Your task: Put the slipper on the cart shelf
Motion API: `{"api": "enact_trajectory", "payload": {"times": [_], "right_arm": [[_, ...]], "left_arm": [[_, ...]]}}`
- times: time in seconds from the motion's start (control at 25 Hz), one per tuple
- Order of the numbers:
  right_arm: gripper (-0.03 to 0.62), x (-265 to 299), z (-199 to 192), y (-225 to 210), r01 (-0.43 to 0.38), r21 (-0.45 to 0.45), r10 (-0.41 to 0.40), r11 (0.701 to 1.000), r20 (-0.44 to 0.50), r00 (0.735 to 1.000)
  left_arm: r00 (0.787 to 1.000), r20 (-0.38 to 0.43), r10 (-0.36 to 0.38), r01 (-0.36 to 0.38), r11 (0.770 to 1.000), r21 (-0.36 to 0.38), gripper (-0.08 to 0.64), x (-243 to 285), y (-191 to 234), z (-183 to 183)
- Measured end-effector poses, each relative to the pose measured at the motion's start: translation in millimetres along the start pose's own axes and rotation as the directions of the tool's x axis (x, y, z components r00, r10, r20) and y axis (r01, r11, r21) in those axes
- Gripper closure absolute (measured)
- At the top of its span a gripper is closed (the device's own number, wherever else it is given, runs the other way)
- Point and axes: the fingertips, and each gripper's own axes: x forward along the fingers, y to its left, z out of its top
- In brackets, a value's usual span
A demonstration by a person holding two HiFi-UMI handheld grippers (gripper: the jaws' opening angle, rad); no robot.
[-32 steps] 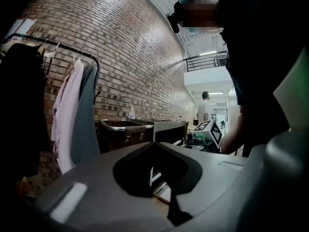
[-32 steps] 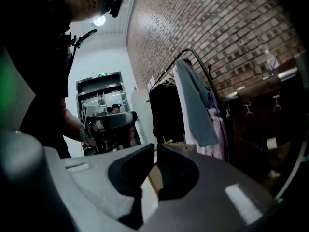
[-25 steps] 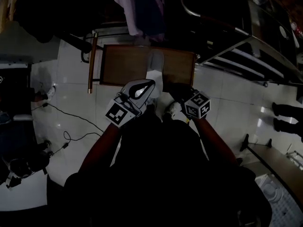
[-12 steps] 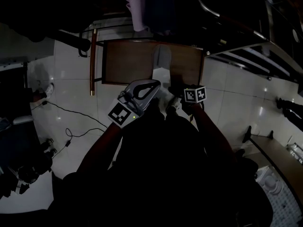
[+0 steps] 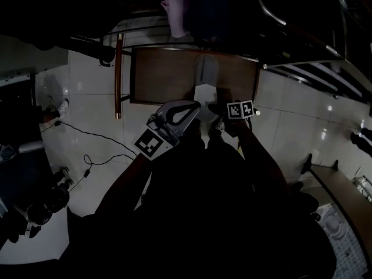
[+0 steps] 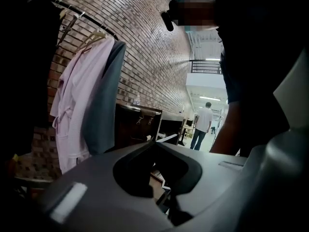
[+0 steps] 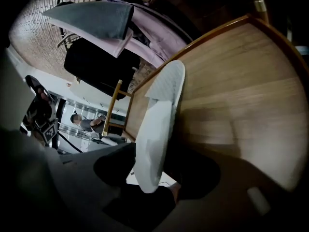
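A pale grey slipper (image 5: 205, 77) lies lengthwise on the wooden cart shelf (image 5: 163, 74). In the right gripper view the slipper (image 7: 159, 115) rests on the shelf boards (image 7: 241, 91), its near end between the jaws. My right gripper (image 7: 161, 166) has just been opening its jaws; they stand wide and do not press on the slipper. In the head view the right gripper (image 5: 218, 108) sits at the shelf's near edge. My left gripper (image 5: 189, 106) hovers beside it, to the left, tips together and empty; the left gripper view shows this gripper (image 6: 155, 144) with its tips meeting.
A wooden handle bar (image 5: 118, 74) runs along the cart's left side. A pink robe (image 6: 77, 105) and a grey garment hang on a rack by a brick wall. A cable (image 5: 87, 150) trails over the white floor tiles. Metal rails (image 5: 308, 45) stand to the right. A person (image 6: 202, 124) walks far off.
The right gripper has come down to the shelf's near edge and opened. The slipper now lies flat on the shelf, let go. The left gripper shifted slightly forward and down.
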Motion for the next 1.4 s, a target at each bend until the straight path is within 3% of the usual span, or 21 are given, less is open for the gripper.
{"api": "enact_trajectory", "payload": {"times": [0.16, 0.24, 0.32, 0.64, 0.96, 1.2, 1.4], "right_arm": [[0.358, 9.4, -3.8, -1.8, 0.023, -0.004, -0.023, 1.000, -0.044, 0.999], [0.479, 10.4, -2.7, 0.3, 0.026, -0.009, -0.026, 1.000, -0.043, 0.999], [0.508, 9.3, 1.1, 7.9, -0.006, 0.011, 0.007, 1.000, -0.020, 1.000], [0.531, -36.4, 8.1, 29.8, -0.033, 0.001, 0.033, 0.999, 0.085, 0.996], [0.531, -91.3, 2.2, 34.2, -0.016, -0.025, 0.021, 1.000, 0.192, 0.981], [0.531, -141.2, 25.1, 74.0, 0.027, -0.154, 0.024, 0.988, 0.319, 0.947], [0.531, -188.8, 58.0, 128.5, 0.082, -0.311, 0.060, 0.947, 0.422, 0.905]], "left_arm": [[1.000, -0.003, 0.004, -0.004, 1.000, -0.011, 0.560, -3.6, 6.6, -1.7], [1.000, -0.002, 0.004, -0.004, 1.000, -0.015, 0.560, -6.1, 9.8, -2.0], [1.000, -0.003, 0.002, -0.002, 1.000, -0.019, 0.560, -7.5, 12.0, -2.6], [0.999, 0.015, -0.041, 0.042, 0.999, -0.019, 0.560, 5.3, 4.0, 5.4], [0.994, 0.040, -0.099, 0.098, 0.994, 0.041, 0.560, 20.2, -22.6, 24.3], [0.991, 0.068, -0.119, 0.113, 0.990, 0.087, 0.560, 28.0, -46.6, 45.8], [0.988, 0.103, -0.117, 0.104, 0.986, 0.129, 0.560, 28.4, -59.8, 66.4]]}}
